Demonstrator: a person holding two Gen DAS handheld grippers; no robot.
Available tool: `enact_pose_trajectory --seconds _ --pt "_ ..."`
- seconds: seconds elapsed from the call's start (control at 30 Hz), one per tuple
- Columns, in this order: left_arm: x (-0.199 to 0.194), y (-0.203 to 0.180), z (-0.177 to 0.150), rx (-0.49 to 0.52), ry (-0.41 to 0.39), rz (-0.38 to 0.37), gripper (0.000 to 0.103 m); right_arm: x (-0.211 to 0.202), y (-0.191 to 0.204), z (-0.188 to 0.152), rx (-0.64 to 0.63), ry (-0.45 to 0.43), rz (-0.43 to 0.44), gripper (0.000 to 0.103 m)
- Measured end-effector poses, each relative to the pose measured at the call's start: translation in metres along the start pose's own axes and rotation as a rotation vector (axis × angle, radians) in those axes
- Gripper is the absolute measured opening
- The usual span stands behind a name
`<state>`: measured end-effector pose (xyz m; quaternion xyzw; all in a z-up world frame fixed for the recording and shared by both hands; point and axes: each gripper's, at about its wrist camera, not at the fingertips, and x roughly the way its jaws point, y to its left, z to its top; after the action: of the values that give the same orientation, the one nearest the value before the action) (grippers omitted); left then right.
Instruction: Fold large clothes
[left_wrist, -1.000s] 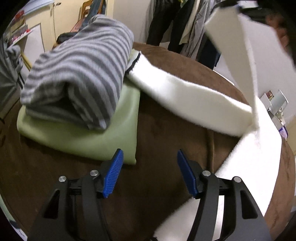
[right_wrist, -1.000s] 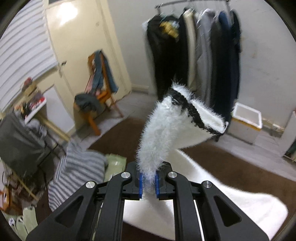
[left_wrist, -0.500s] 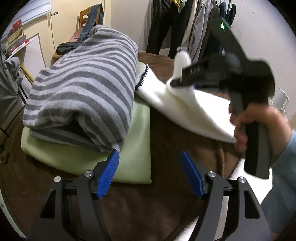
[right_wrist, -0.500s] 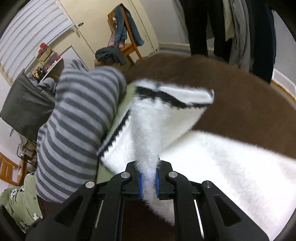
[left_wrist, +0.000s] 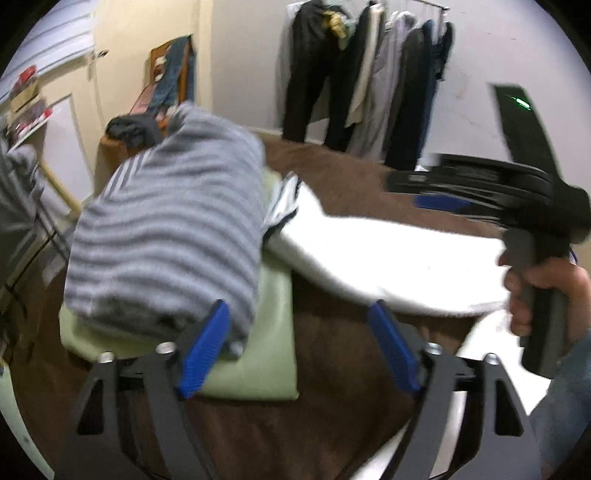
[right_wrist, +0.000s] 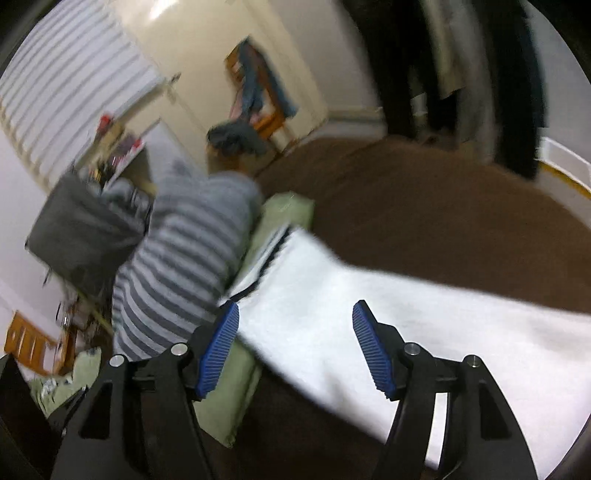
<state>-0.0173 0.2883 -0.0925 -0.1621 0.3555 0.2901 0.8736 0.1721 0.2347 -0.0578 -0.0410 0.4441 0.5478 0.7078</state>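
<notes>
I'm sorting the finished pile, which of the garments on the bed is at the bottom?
The pale green garment. It lies flat under the grey striped one; the white fluffy one only overlaps its edge.

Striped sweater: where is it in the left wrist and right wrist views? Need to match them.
Left wrist: striped sweater fills left of centre, folded on the green cloth.
Right wrist: striped sweater sits left of centre, above the left blue finger.
Shared landmark: the white garment, its black-trimmed end touching the sweater's right side in both.
</notes>
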Motion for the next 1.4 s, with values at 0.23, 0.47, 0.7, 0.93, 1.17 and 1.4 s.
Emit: enact_pose_trajectory --seconds 0.23,0.47,0.7,0.93,1.17,1.4 --pt "0.020 -0.041 0.001 0.099 0.077 -0.095 0.086 -0.126 -0.086 -0.042 0.198 -0.152 -0.168 0.079" --pt "0.038 -0.074 -0.048 0.154 0.233 -0.208 0.091 -0.190 -0.107 -0.160 0.278 -0.133 -0.264 0.079" --pt "0.031 -0.061 -0.083 0.124 0.311 -0.198 0.091 -0.212 -0.046 -0.282 0.207 -0.016 -0.255 0.079" --pt "0.006 -0.050 -0.123 0.157 0.358 -0.149 0.091 -0.216 0.021 -0.370 0.257 0.072 -0.237 0.079" --pt "0.007 -0.066 -0.150 0.208 0.404 -0.169 0.090 -0.214 0.049 -0.409 0.254 0.096 -0.317 0.079" --pt "-0.012 -0.073 -0.168 0.292 0.391 -0.199 0.090 -0.207 0.059 -0.423 0.285 0.101 -0.310 0.079"
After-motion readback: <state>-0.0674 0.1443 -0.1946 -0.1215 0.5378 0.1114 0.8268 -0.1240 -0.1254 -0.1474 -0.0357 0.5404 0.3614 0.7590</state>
